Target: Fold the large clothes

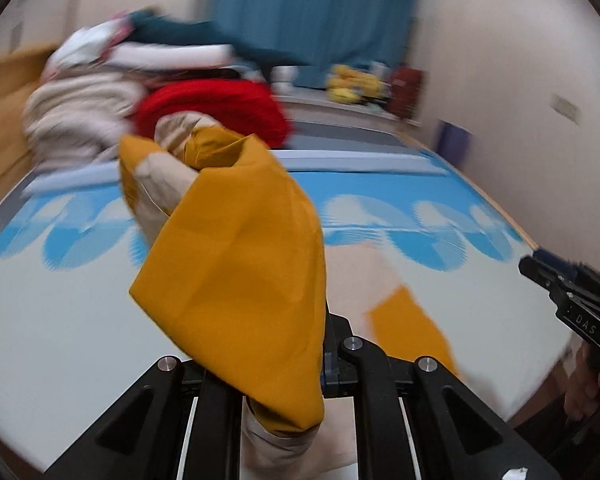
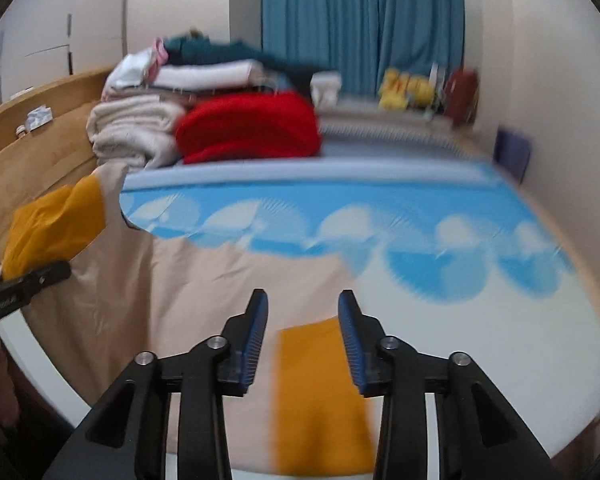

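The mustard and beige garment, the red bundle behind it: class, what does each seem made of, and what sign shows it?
Mustard and beige garment: probably thin, smooth woven cloth, matte; it drapes in flat folds. Red bundle: possibly fleece or knit, soft and bulky; blur leaves it open.

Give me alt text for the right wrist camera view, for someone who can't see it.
The right gripper hangs open and empty above a beige and mustard garment spread on a bed with a blue and white cover. At the left edge, the left gripper holds up a mustard fold. Folded clothes are stacked behind.
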Demonstrator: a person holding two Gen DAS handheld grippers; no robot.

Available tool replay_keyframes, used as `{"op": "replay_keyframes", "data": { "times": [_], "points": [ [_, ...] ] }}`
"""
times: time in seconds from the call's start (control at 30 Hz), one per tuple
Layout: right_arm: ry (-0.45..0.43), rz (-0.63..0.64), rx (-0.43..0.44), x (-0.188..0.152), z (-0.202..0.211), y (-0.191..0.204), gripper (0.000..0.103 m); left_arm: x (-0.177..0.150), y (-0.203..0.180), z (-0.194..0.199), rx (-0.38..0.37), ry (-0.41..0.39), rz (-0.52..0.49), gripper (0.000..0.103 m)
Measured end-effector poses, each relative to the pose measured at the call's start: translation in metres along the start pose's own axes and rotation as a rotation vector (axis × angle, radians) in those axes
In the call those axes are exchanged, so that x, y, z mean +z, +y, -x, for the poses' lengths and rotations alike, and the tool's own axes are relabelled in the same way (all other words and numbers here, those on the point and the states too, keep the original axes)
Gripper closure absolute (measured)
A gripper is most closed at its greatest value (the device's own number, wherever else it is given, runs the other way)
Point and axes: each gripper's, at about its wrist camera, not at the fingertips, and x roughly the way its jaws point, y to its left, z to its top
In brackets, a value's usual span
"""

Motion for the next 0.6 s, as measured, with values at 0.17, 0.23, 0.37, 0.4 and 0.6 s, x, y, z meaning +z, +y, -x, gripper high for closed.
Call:
{"op": "replay_keyframes", "data": {
  "times": [0.17, 0.23, 0.37, 0.4, 0.6],
  "points": [
    [0.063, -0.171, -0.029, -0.038, 0.011, -0.068, 0.058, -0.011, -0.106, -0.057, -0.149, 0.116, -0.156, 0.089],
    [0.093, -0.241, 0.015, -0.042, 0.008, -0.083, 0.056, -0.027, -0.134, -0.088, -0.249, 0.265, -0.182, 0.065],
    [0.190, -0.292, 0.152, -0.052, -0.011, -0.092, 0.030, -0.047, -0.127, -0.113, -0.519, 0.540, -0.023, 0.053],
    [0.229, -0.311, 0.185, -0.057, -0.019, -0.091, 0.028, -0.044, -0.116, -0.109, -0.578, 0.556, 0.034, 0.053],
    [0.454, -0.385, 0.328, -0.084, -0.077, -0.074, 0.027, -0.023, -0.024, -0.071, -0.371, 0.386, 0.177, 0.047]
  ]
}}
